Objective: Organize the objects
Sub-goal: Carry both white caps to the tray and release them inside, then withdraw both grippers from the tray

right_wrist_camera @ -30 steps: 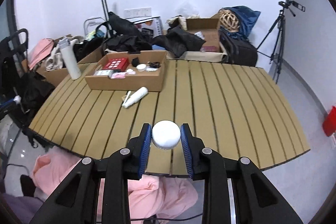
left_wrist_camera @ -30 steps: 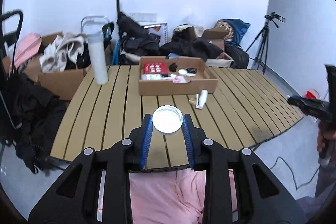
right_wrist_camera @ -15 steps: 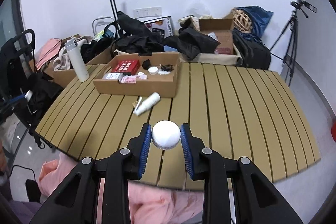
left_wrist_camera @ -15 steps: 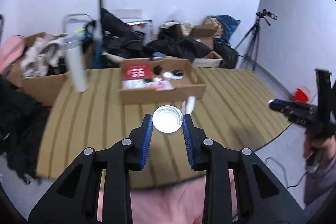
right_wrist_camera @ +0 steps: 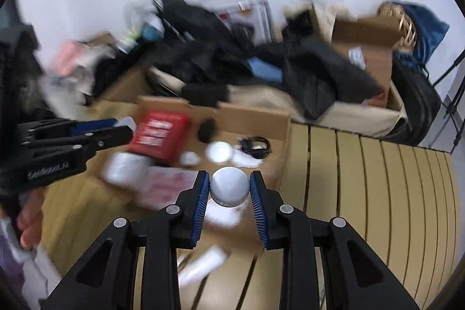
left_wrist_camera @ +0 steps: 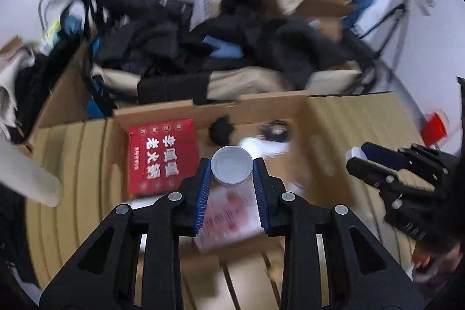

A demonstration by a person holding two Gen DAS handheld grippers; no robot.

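Lid (left_wrist_camera: 231, 167) clamped, left hand-held gripper (left_wrist_camera: 231, 169); jar (right_wrist_camera: 230, 187) in right (right_wrist_camera: 230, 188); slatted table (right_wrist_camera: 377, 193) (cluttered room).

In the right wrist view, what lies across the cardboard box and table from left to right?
Left gripper → red packet → black lump → black cable coil → bare table slats.

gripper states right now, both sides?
Left gripper: closed on the round lid, open side toward the camera.
Right gripper: closed on the small white jar.
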